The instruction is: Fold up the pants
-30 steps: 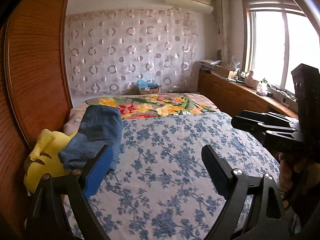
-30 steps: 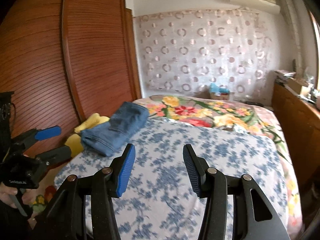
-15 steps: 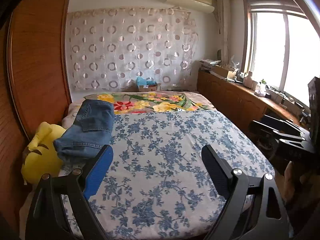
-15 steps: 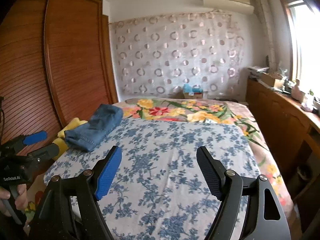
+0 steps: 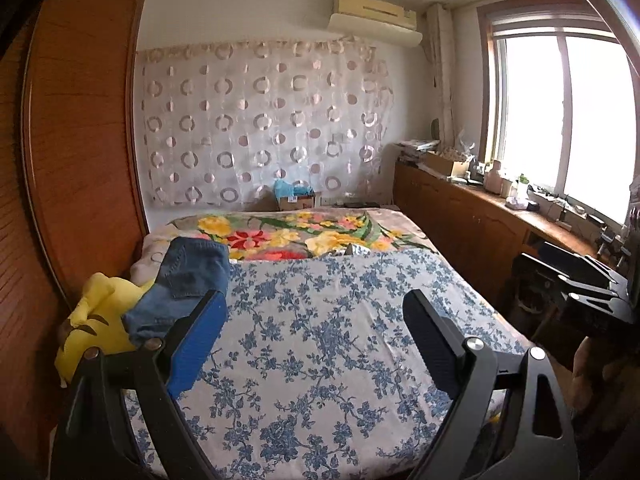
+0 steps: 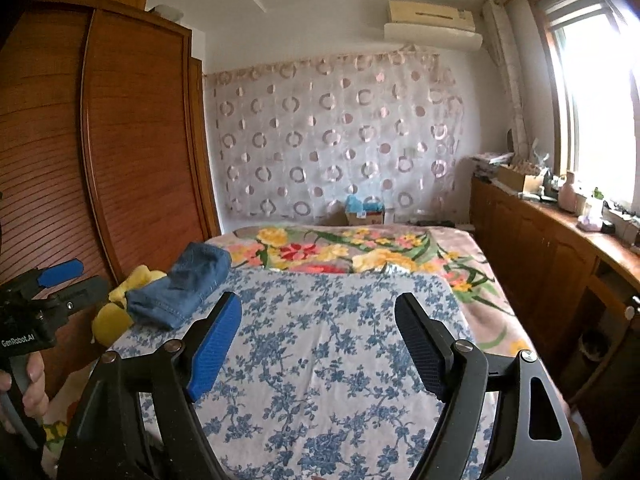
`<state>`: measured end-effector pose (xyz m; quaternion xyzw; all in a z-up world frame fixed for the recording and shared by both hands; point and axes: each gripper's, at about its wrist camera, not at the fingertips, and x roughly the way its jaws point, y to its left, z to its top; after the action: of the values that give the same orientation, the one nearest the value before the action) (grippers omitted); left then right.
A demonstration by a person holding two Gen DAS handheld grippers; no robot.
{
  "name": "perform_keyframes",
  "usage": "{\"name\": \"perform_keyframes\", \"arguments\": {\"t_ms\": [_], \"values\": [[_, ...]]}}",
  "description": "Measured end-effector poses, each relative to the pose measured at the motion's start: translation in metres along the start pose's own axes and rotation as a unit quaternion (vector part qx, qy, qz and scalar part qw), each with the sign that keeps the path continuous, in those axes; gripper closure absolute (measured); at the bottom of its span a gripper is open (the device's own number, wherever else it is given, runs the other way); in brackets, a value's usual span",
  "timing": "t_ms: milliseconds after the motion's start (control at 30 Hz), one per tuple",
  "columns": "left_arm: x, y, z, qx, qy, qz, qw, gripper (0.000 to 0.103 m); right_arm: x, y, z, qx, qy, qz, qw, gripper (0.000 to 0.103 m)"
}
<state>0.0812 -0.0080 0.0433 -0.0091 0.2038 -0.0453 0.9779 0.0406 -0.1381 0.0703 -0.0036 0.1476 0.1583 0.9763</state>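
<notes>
My left claw (image 5: 312,336) stands wide open with nothing between its pads, only flowered sheet (image 5: 320,340) showing through the gap. My right claw (image 6: 318,344) is likewise empty; its jaws have just been opening and now stand wide, bare sheet between them. Both claws hang above the near end of the bed, pointing slightly down toward its far end, touching nothing. In the right view my left claw shows at the left edge, with a hand (image 6: 28,388) on its grip. The jeans (image 5: 180,284) lie well beyond the left claw's blue pad, at the left edge of the bed, already a compact folded stack with a back pocket on top. Their near end rests partly on a yellow plush (image 5: 100,320) that sits against the wardrobe (image 5: 80,140). Beyond the sheet lies a bright floral blanket (image 5: 288,232). Judgement: the folding looks done, and the step in hand is the retreat after release, claws clear of the garment. I see no second pair of pants on the bed. Next move, if any, calls for little: keep both claws open and off the stack. If the stack needs squaring, approach it from the bed side and low, since the overhang on the plush could tip it toward the wardrobe.
</notes>
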Motion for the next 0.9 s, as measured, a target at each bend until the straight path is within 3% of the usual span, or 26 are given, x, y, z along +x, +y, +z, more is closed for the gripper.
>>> {"name": "perform_keyframes", "arguments": {"t_ms": [233,900], "values": [[-0.018,-0.002,0.006,0.006,-0.019,0.009,0.9997,0.013,-0.022,-0.001,0.001,0.001,-0.02,-0.002,1.0,0.022],[-0.028,0.0,0.005,0.003,-0.026,0.024,0.9994,0.013,-0.001,-0.008,-0.002,-0.005,-0.022,-0.009,1.0,0.021]]}}
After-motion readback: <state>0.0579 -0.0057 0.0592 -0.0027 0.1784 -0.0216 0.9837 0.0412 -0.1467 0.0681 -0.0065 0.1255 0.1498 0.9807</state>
